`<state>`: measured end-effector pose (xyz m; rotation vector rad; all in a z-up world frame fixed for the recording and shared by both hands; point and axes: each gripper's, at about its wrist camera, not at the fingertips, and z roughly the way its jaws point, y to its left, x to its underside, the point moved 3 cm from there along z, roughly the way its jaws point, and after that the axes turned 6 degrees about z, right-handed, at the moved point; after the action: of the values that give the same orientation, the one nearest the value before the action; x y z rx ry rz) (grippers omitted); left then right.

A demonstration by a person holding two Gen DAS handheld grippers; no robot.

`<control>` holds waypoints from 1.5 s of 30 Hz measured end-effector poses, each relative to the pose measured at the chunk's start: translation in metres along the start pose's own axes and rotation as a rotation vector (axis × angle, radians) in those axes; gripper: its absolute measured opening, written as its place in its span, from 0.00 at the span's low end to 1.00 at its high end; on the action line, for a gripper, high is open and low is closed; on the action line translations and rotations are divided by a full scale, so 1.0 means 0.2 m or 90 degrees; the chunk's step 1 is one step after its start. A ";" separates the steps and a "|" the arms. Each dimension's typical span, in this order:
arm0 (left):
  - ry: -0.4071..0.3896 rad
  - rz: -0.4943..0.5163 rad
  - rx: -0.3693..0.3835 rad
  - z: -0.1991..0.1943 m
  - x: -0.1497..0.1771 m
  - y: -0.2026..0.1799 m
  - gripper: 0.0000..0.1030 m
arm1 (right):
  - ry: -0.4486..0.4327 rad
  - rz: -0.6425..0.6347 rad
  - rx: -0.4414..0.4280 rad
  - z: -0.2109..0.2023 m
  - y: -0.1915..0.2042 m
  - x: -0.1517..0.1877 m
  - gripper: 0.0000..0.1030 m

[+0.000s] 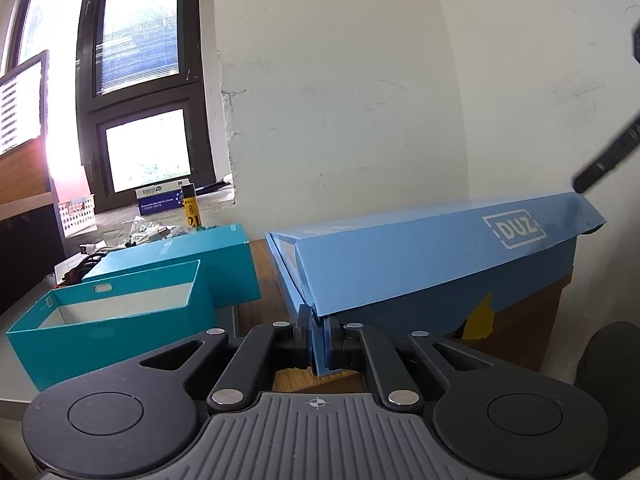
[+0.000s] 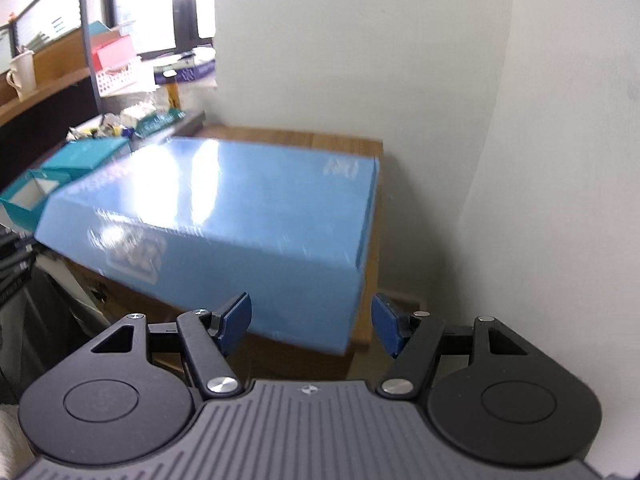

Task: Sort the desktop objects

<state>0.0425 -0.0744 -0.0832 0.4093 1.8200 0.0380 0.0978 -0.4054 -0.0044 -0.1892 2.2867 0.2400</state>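
A large blue box (image 1: 420, 264) with a white "DUZ" logo rests tilted on a brown cardboard box (image 1: 516, 332). My left gripper (image 1: 318, 344) is shut on the blue box's near corner flap, which stands between its pads. In the right wrist view the same blue box (image 2: 224, 208) fills the middle, its lid glossy and blurred. My right gripper (image 2: 312, 326) is open, with its blue pads (image 2: 236, 322) on either side of the box's near lower corner and not touching it. Part of the right gripper shows at the left wrist view's upper right edge.
An open teal box (image 1: 108, 320) and a shut teal box (image 1: 180, 264) stand left of the blue box. Behind them lie small clutter, a white perforated basket (image 1: 78, 216), a glove carton and a window sill. A white wall stands close behind. A wooden surface (image 2: 296, 136) lies under the boxes.
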 end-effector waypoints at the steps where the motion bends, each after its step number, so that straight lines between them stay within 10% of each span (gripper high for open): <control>1: 0.000 -0.003 0.000 0.00 0.00 0.00 0.07 | -0.005 0.000 -0.006 0.00 0.01 -0.03 0.70; 13: 0.003 -0.012 0.005 0.01 0.00 0.02 0.08 | 0.022 -0.016 -0.100 0.21 0.26 -0.23 0.42; 45: -0.005 -0.017 -0.004 -0.02 -0.01 -0.01 0.12 | 0.069 -0.045 -0.136 0.37 0.42 -0.25 0.41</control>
<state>0.0390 -0.0760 -0.0811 0.3793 1.8166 0.0240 0.1659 -0.3039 -0.0061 -0.4017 2.3533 0.4474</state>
